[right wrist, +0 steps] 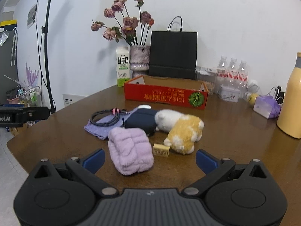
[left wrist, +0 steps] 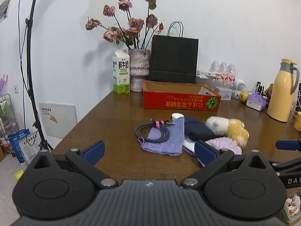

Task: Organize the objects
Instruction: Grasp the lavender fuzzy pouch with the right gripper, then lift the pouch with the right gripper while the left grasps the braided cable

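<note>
A pile of things lies on the brown table [left wrist: 105,116]: a coiled black cable [left wrist: 153,132] on a purple knitted cloth [left wrist: 165,141], a navy pouch [left wrist: 197,129], a white-and-yellow plush toy [left wrist: 229,128], a fluffy lilac item [right wrist: 130,150], and a small tan block [right wrist: 161,149]. An open red cardboard box [left wrist: 178,102] stands behind them. My left gripper [left wrist: 148,151] is open and empty, just in front of the cloth. My right gripper [right wrist: 150,160] is open and empty, with the lilac item just ahead between its fingers; its fingertip [left wrist: 286,144] shows at the right of the left wrist view.
Along the back wall stand a milk carton [left wrist: 121,71], a vase of dried roses [left wrist: 139,69], a black paper bag [left wrist: 174,58], water bottles [left wrist: 223,72], a small tin [right wrist: 229,93] and a yellow thermos [left wrist: 283,90]. A light stand [left wrist: 30,66] stands left of the table.
</note>
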`<action>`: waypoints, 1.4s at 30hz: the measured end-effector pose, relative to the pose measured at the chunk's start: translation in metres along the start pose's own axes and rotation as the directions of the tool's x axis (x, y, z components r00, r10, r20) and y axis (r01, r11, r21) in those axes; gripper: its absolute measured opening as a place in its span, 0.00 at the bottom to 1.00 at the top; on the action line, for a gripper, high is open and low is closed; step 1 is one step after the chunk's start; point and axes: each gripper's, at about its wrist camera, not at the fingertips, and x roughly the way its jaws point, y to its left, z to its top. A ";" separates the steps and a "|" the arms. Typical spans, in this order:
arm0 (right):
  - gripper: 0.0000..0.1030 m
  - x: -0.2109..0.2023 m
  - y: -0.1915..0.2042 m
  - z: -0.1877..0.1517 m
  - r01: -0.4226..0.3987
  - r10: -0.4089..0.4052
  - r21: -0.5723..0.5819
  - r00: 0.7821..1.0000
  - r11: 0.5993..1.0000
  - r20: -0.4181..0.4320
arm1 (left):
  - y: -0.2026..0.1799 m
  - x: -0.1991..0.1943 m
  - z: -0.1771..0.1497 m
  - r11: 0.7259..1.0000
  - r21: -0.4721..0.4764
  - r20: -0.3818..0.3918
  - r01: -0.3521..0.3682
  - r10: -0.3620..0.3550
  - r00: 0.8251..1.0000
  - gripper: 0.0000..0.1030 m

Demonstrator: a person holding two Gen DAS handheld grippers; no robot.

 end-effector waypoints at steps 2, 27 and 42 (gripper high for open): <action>1.00 0.005 0.000 -0.002 -0.004 0.004 0.007 1.000 1.000 -0.008 | 0.001 0.004 -0.003 1.000 -0.002 -0.008 0.004 -0.004 1.000 1.00; 0.68 0.093 0.026 0.004 -0.069 0.067 -0.009 0.988 0.998 -0.143 | 0.034 0.032 -0.013 0.998 -0.056 -0.068 -0.039 0.035 0.997 1.00; 0.24 0.076 0.010 0.015 -0.071 0.071 0.014 0.997 0.997 -0.007 | 0.035 0.058 -0.005 0.999 -0.034 -0.084 -0.031 0.028 0.996 1.00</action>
